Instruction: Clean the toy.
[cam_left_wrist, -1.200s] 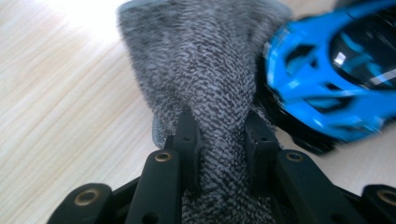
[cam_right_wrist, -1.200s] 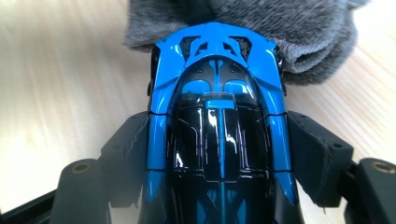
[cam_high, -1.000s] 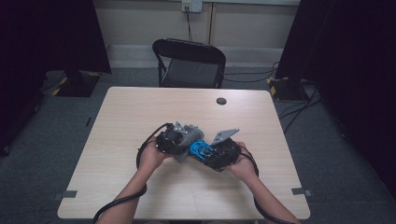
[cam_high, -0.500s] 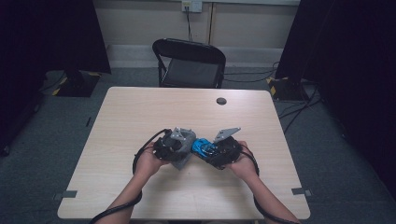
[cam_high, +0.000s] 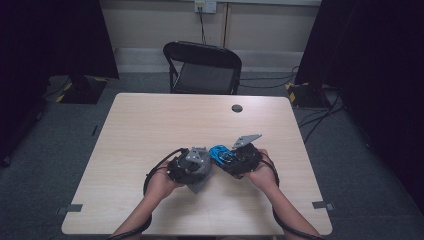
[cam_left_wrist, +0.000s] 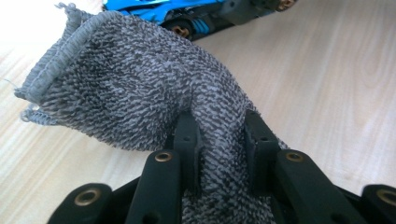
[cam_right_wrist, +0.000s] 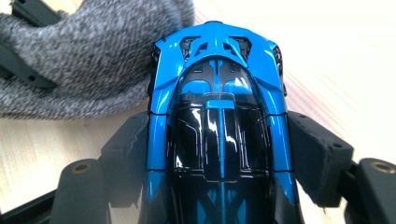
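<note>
Sock (cam_left_wrist: 140, 88) of grey flecked knit sat pinched in the left gripper (cam_left_wrist: 219, 140), whose two black jaws were closed tight on a bunched fold of the fabric, the ribbed cuff flaring out toward ten o'clock in the left gripper view. At twelve o'clock from the cuff, in that same view, lay the underside of a blue toy car (cam_left_wrist: 196, 14), close above the knit; whether the two touched could not be told there. In the right gripper view the blue toy car (cam_right_wrist: 219, 107), glossy blue with a black roof, stood lengthwise between the jaws of the right gripper (cam_right_wrist: 219, 154), which were clamped on its two flanks, its far end pointing to twelve o'clock. The sock (cam_right_wrist: 84, 60) lay at ten o'clock of the car there, pressed against the car's far corner. From the high view both grippers met near the middle of a pale wooden table (cam_high: 150, 125), the left gripper (cam_high: 197, 167) just at nine o'clock of the right gripper (cam_high: 225, 156). A small dark disc (cam_high: 237, 108) lay on the tabletop at twelve o'clock, well apart from the hands, and a black folding chair (cam_high: 202, 67) stood beyond the far edge.
</note>
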